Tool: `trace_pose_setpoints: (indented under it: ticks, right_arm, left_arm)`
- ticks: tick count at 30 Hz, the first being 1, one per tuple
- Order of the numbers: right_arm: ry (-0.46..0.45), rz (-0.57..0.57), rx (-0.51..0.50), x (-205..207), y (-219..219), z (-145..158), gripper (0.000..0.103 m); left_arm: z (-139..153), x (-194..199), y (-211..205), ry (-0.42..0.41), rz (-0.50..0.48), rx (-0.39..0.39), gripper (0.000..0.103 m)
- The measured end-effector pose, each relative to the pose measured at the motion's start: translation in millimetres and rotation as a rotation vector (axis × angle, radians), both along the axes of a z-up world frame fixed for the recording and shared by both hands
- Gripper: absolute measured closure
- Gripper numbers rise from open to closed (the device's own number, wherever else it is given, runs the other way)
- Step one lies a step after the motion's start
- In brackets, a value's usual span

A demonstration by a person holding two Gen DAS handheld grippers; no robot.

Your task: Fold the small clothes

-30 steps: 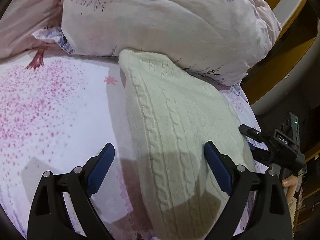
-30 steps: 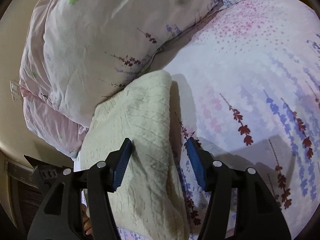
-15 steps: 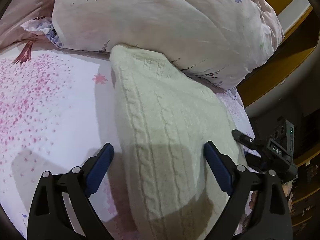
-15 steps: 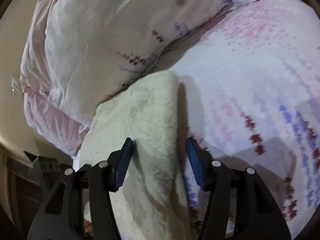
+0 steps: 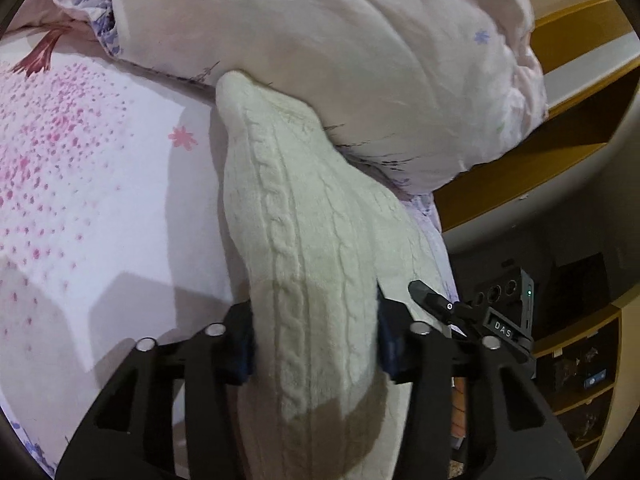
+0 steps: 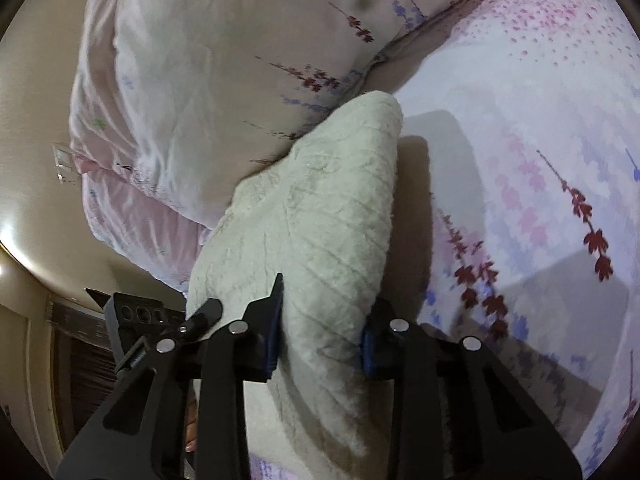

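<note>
Judging from the left wrist view: cream knit garment [image 5: 312, 264] lies on the floral bedsheet [image 5: 100, 200] against the pillow [image 5: 360, 60]; its near edge is pinched by the left gripper [image 5: 314, 340], jaws just closed. Fold is only begun.

Right wrist view: the garment's other side [image 6: 320, 232] is clamped by the right gripper [image 6: 320, 332], likewise just closed. No containers are seen.
</note>
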State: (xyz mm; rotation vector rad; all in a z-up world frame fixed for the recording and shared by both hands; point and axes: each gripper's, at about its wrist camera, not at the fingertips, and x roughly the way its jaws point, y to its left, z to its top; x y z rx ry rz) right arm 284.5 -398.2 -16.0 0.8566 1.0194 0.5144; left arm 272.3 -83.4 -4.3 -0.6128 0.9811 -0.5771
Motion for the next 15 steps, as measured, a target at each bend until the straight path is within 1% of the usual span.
trace_pose_setpoints:
  ticks: [2, 6, 10, 12, 15]
  right_arm:
    - [-0.024, -0.001, 0.019, -6.7, 2.1, 7.8, 0.075]
    - [-0.087, 0.035, 0.004, -23.2, 20.9, 31.7, 0.075]
    - [-0.156, 0.087, -0.028, -31.3, 52.3, 53.6, 0.075]
    - [-0.209, 0.123, -0.066, -33.3, 78.4, 65.6, 0.075]
    - [-0.253, 0.173, -0.107, -33.8, 114.4, 71.9, 0.075]
  left_arm:
    - [4.3, -6.9, 3.5, -0.017, -0.011, -0.015, 0.061]
    - [15.3, -21.1, 18.2, -0.038, -0.033, -0.033, 0.063]
    - [37.3, -42.2, 52.7, -0.107, -0.030, -0.002, 0.063]
    - [47.7, -50.9, 69.7, -0.139, -0.016, 0.016, 0.063]
    - [57.0, -58.6, 101.8, -0.158, 0.025, 0.052, 0.063]
